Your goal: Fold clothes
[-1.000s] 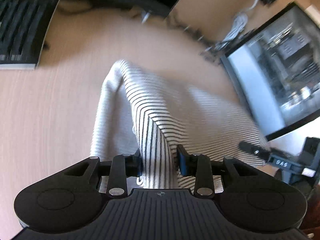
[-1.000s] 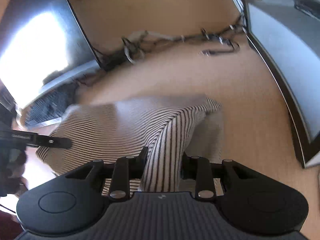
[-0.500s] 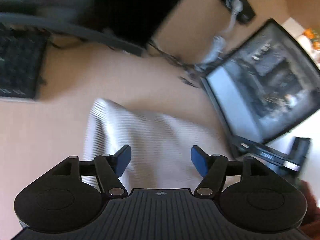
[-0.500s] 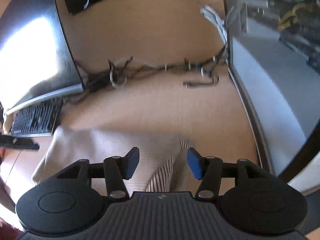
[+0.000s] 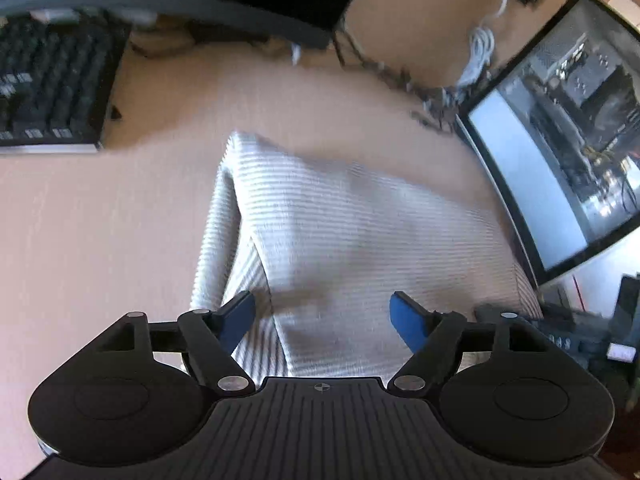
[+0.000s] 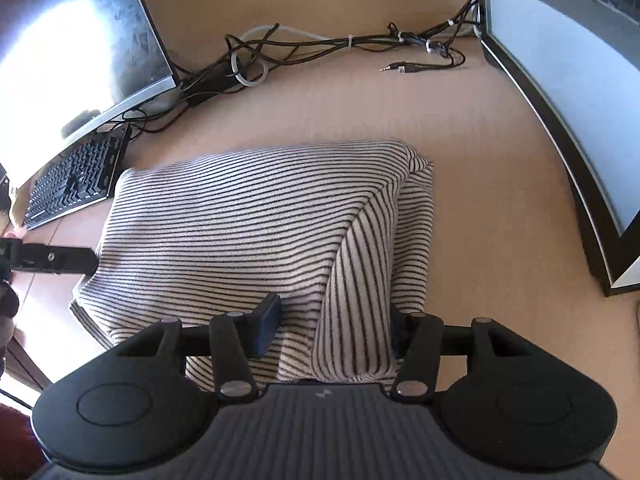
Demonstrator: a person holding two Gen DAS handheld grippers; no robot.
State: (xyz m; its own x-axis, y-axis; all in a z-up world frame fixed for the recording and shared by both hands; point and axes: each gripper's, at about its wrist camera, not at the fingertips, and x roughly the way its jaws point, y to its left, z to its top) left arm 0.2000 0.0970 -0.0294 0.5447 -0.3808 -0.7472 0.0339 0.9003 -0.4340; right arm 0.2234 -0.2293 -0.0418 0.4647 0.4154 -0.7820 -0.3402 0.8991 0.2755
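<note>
No legible text; lettering on black bar (image 5: 568, 342) blurred.

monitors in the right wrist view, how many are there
2: a glare-lit black-framed monitor at upper left behind the black keyboard, and a curved black-framed monitor along the right edge. More may sit outside the frame.

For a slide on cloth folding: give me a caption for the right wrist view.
Right tool opening over a folded striped garment on a tan desk, between two monitors, keyboard at left.

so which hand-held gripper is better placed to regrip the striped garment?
Probably right hand-held gripper: its opening jaws straddle a raised fold of the striped garment. The left opens above flat cloth.
</note>
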